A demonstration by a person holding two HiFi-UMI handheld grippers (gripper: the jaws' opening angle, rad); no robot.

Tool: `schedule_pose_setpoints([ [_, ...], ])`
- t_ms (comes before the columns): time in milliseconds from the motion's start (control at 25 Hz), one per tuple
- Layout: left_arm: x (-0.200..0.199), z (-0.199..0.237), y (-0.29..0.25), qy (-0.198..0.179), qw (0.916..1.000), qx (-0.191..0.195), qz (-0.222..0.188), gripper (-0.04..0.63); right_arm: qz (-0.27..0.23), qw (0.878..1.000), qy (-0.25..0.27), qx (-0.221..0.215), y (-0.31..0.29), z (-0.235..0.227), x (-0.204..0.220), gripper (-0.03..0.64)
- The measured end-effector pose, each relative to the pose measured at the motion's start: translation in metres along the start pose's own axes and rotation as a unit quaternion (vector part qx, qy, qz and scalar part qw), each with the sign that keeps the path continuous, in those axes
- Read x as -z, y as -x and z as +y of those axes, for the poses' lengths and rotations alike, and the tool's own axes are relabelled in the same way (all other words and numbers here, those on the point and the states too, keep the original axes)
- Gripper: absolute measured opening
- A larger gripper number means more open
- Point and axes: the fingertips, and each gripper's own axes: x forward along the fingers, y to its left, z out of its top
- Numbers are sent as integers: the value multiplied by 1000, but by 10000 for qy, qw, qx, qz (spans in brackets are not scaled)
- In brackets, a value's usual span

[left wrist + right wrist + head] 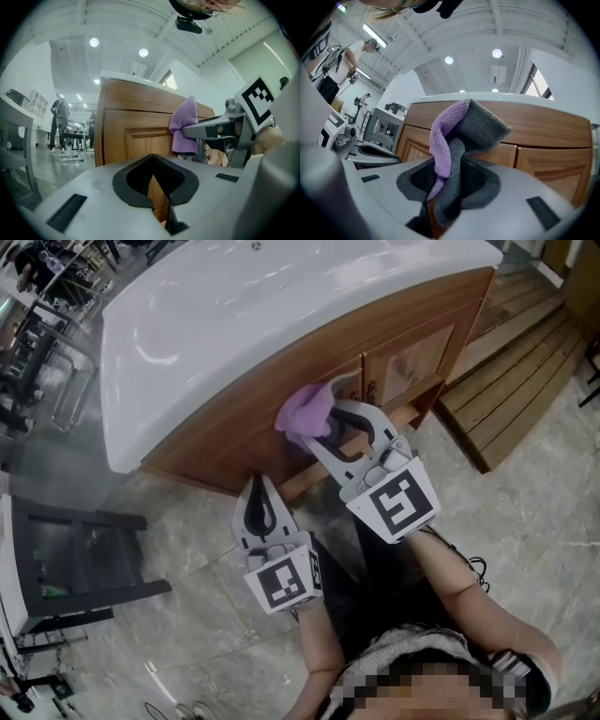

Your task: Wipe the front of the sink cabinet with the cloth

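Observation:
The wooden sink cabinet [234, 432] stands under a white basin top [281, 315]. My right gripper [328, 420] is shut on a purple and grey cloth [306, 412], which rests against the cabinet front just under the basin edge. In the right gripper view the cloth [457, 140] bulges up out of the right gripper [446, 185], with the cabinet doors [543, 136] behind it. My left gripper [260, 482] is shut and holds nothing, low and left of the right one, close to the cabinet's base. The left gripper view shows the left gripper [152, 174], the cabinet panel [133, 138] and the cloth [184, 125].
A dark grey shelf unit [80, 559] stands on the marble floor at the left. Wooden decking [525, 371] lies to the right of the cabinet. A person [60, 119] stands far off in the left gripper view. A grey cart [384, 126] is left of the cabinet.

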Motion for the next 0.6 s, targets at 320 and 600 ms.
schedule_pose_setpoints([
  [320, 1, 0, 2, 1, 10000, -8, 7, 6, 137, 9994, -222, 236, 12, -25, 11, 178],
  [600, 1, 2, 4, 0, 10000, -55, 10, 6, 214, 9990, -211, 344, 19, -38, 16, 178],
])
